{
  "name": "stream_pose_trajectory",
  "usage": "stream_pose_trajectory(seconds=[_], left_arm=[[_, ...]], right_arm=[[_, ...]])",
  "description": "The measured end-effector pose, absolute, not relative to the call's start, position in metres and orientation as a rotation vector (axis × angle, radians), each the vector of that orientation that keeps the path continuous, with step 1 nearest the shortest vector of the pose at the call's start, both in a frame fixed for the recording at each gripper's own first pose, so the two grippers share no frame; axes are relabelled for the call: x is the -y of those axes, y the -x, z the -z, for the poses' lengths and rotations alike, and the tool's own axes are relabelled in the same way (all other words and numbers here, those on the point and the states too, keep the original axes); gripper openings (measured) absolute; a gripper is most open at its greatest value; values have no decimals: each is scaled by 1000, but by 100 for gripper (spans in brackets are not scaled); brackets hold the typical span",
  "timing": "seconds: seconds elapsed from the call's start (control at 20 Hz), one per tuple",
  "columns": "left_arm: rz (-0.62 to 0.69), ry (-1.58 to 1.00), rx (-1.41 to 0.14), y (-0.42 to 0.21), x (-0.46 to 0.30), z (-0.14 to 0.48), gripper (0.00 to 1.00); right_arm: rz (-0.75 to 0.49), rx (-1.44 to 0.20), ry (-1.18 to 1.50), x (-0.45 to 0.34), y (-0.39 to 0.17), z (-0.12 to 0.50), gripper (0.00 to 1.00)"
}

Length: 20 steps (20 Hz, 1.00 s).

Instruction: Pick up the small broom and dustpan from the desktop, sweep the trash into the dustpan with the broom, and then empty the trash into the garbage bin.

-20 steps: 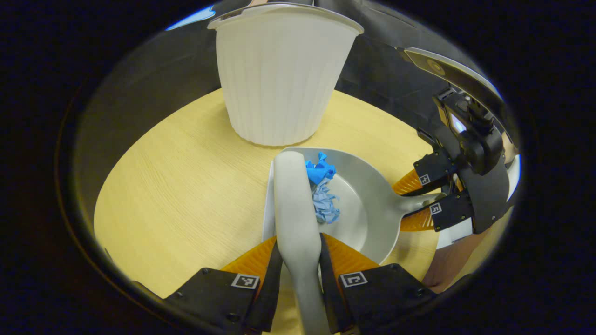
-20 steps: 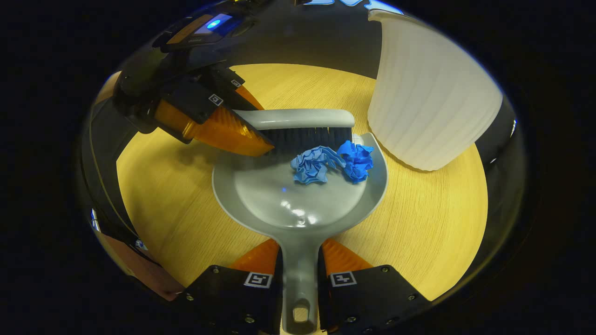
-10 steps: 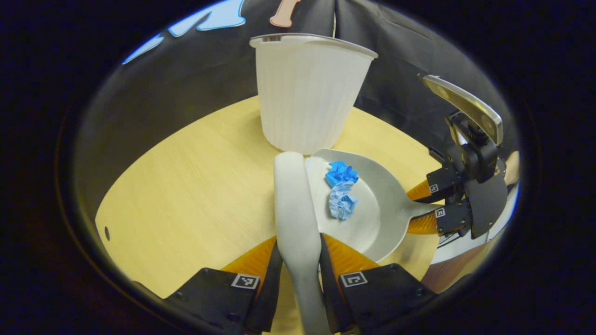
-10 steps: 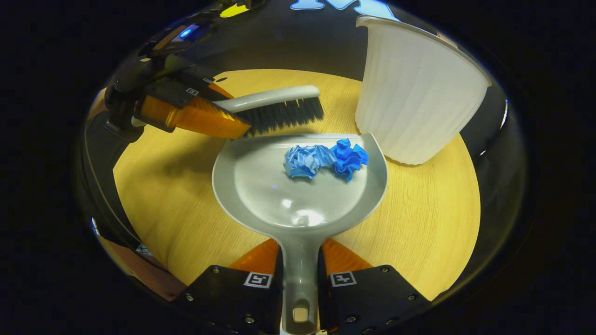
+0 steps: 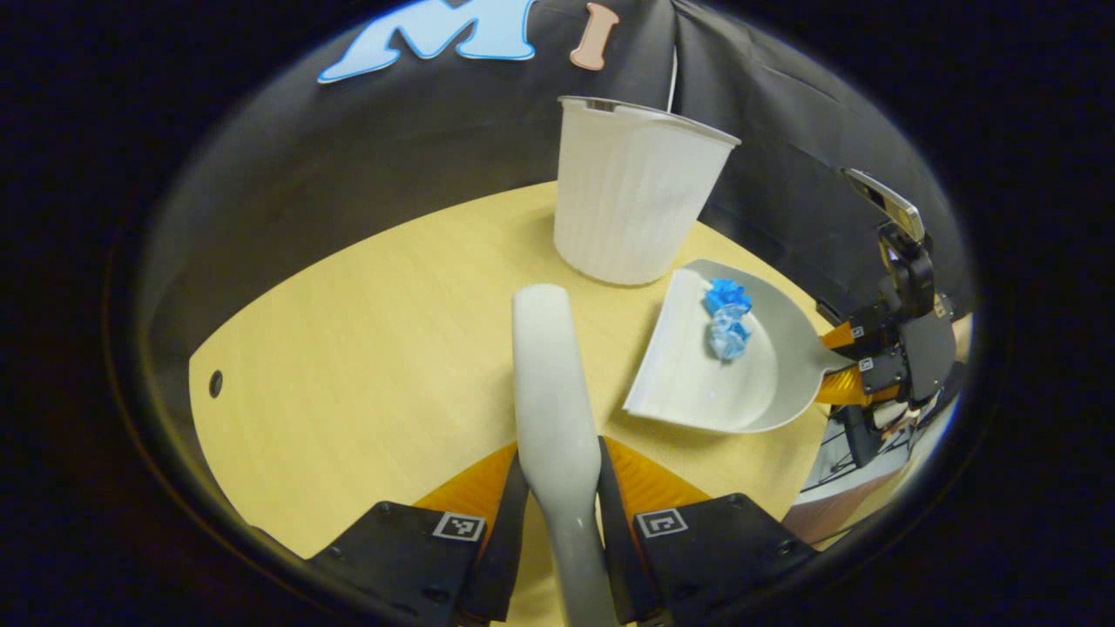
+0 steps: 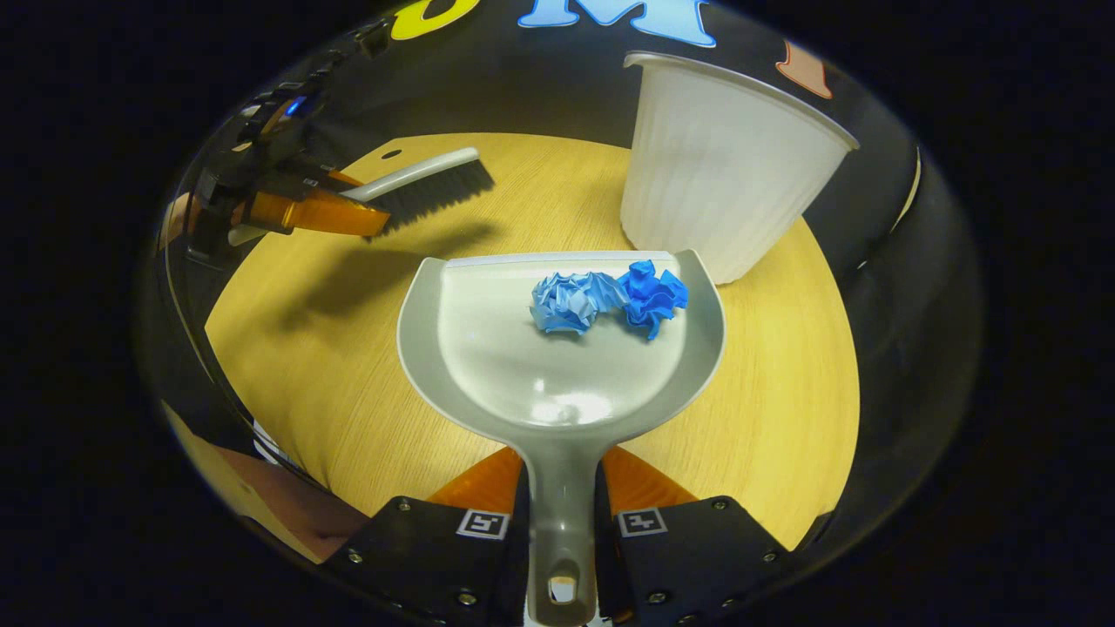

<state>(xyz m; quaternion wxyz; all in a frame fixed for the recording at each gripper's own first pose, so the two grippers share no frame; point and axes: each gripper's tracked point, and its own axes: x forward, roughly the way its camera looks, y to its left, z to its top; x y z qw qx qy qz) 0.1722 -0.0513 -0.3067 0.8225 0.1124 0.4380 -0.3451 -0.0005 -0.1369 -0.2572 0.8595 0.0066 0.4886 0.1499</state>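
Dustpan [image 6: 557,348] clamped by handle in right gripper [image 6: 560,514], two blue paper wads [image 6: 610,298] near front lip. Broom [image 5: 549,383] gripped in left gripper [image 5: 557,514], clear of pan. Bin [image 6: 723,174] just beyond. Keep pan tipped back, lift over rim, then tilt forward.

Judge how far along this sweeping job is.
Done: both blue paper scraps lie in the dustpan. In hand: the right hand-held gripper holds the dustpan's handle, the left hand-held gripper the broom. Left: tipping the scraps into the white bin.
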Motion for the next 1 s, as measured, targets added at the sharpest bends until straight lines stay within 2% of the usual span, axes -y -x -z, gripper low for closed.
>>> stream_pose_trajectory(seconds=[0.35, 0.5, 0.55, 0.6, 0.65, 0.75, 0.8, 1.0], left_arm=[[624, -237, -943, -188, -42, 336, 46], [601, -215, -946, -177, -45, 329, 51], [599, -213, -942, -173, -50, 327, 49], [597, -210, -937, -168, -57, 326, 51], [595, -206, -936, -165, -62, 324, 49], [588, -205, -931, -163, -70, 323, 46], [584, -208, -925, -162, -74, 322, 51], [568, -202, -909, -158, -85, 319, 49]], right_arm=[[-269, -1033, -40, 183, 12, 212, 31], [-269, -1034, -66, 208, 12, 172, 31], [-269, -1034, -72, 213, 11, 160, 31], [-269, -1031, -73, 216, 10, 148, 31], [-271, -1029, -71, 220, 8, 139, 27], [-276, -1030, -65, 227, 4, 120, 31], [-276, -1033, -62, 233, 0, 110, 31], [-282, -1042, -109, 258, -22, 74, 31]])
